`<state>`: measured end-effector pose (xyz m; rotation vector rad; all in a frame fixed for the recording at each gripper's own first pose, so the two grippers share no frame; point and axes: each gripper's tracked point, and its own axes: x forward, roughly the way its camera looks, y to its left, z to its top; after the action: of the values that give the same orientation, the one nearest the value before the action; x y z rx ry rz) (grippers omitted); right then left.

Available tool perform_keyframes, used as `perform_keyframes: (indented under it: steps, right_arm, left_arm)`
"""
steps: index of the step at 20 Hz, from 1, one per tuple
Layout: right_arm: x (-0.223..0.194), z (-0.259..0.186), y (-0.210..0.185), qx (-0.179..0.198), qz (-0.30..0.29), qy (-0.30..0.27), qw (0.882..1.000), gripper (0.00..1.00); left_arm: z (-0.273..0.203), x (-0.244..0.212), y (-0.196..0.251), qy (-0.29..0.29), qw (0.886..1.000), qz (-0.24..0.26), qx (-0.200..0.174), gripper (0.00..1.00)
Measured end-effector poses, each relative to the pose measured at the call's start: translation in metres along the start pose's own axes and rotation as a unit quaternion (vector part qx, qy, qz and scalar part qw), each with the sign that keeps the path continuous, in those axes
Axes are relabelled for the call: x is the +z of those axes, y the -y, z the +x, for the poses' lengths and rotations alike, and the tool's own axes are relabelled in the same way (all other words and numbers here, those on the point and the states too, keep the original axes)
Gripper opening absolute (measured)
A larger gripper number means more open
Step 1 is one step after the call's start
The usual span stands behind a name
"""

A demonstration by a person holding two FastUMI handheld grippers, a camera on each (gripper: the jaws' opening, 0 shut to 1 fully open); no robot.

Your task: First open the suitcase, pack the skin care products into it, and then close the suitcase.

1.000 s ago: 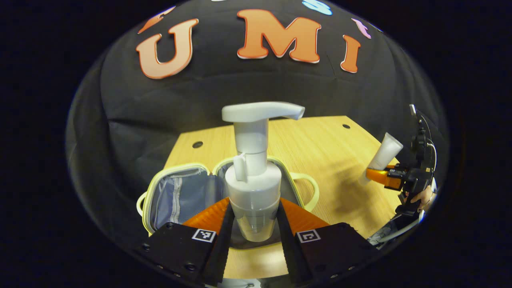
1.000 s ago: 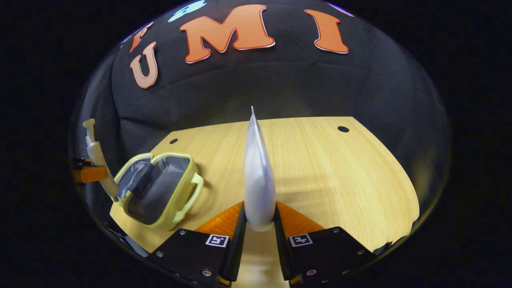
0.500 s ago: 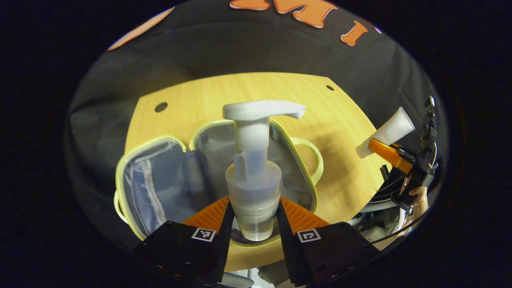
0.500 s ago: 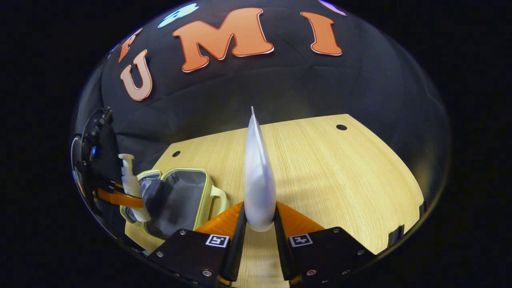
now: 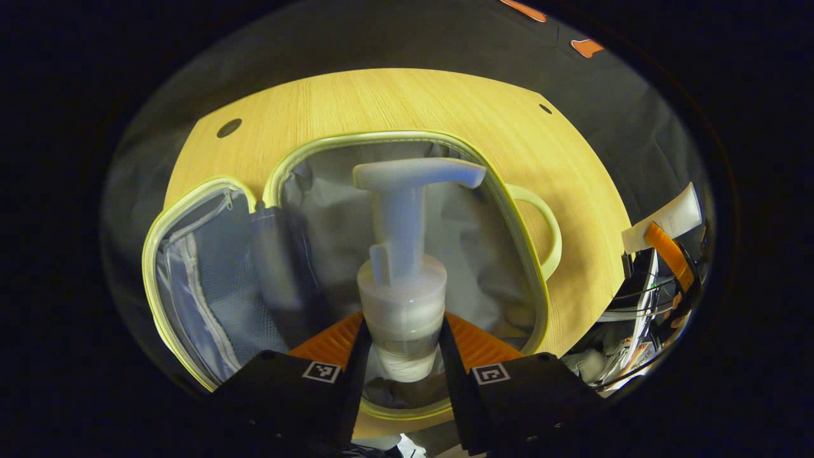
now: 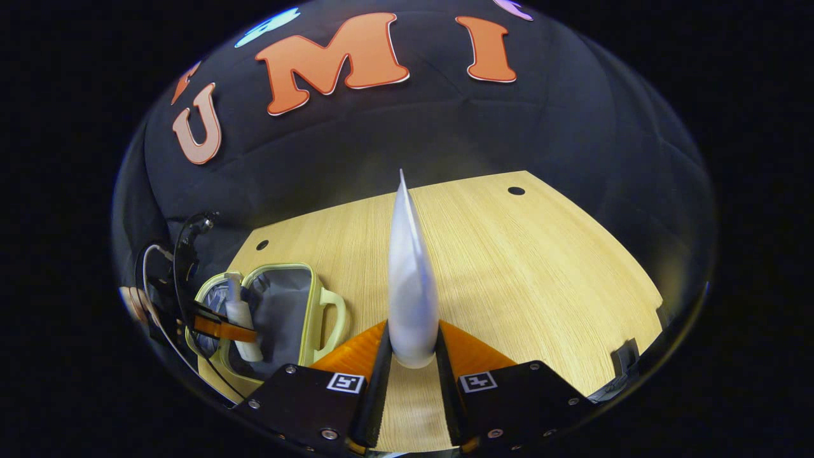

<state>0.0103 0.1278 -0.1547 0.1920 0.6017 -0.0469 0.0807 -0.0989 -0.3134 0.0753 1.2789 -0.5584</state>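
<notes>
The left tool [image 5: 400, 346] is clenched on the lower body of a pump bottle [image 5: 400, 280], both fingers pressing its sides, and holds it upright over the right half of the open suitcase [image 5: 531, 267] that lies on the table [image 5: 394, 102]. The bottle looks like rigid plastic — probably smooth and a little slippery, and top-heavy with that long pump head, so a hold low on the round body, as here, seems the safest; the thin neck and spout look like the parts to keep clear of. The right tool [image 6: 412, 356] grips a soft white tube [image 6: 410, 280] near its cap end, the flat crimped tail pointing away over bare table, to the right of the suitcase. The tube likely gives under pressure — a light squeeze on its firmer shoulder should do.
</notes>
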Motion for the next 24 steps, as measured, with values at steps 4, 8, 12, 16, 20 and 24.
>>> perform_keyframes:
  steps: [4, 8, 12, 16, 20, 24]
  right_arm:
    - [0.002, -0.002, -0.005, 0.000, -0.003, -0.003, 1.000, 0.41]
    - [0.008, -0.005, -0.024, 0.017, -0.009, -0.003, 1.000, 0.40]
    - [0.017, -0.009, -0.060, 0.048, -0.030, -0.008, 0.998, 0.40]
    - [0.020, -0.008, -0.114, 0.101, -0.062, -0.036, 0.992, 0.40]
    - [0.009, 0.004, -0.160, 0.130, -0.079, -0.078, 0.985, 0.41]
    - [-0.022, 0.014, -0.195, 0.147, -0.077, -0.161, 0.973, 0.41]
  left_arm:
    - [0.003, 0.004, -0.010, 0.011, 1.000, -0.007, 0.009, 0.62]
    - [-0.012, 0.011, -0.006, 0.047, 0.999, -0.005, 0.023, 0.99]
    - [-0.048, 0.024, -0.002, 0.133, 0.990, 0.014, 0.040, 0.99]
    - [-0.106, 0.057, -0.001, 0.254, 0.962, 0.057, 0.089, 0.99]
    - [-0.170, 0.069, 0.009, 0.330, 0.934, 0.064, 0.124, 0.99]
    - [-0.210, 0.061, -0.007, 0.376, 0.916, 0.043, 0.131, 0.98]
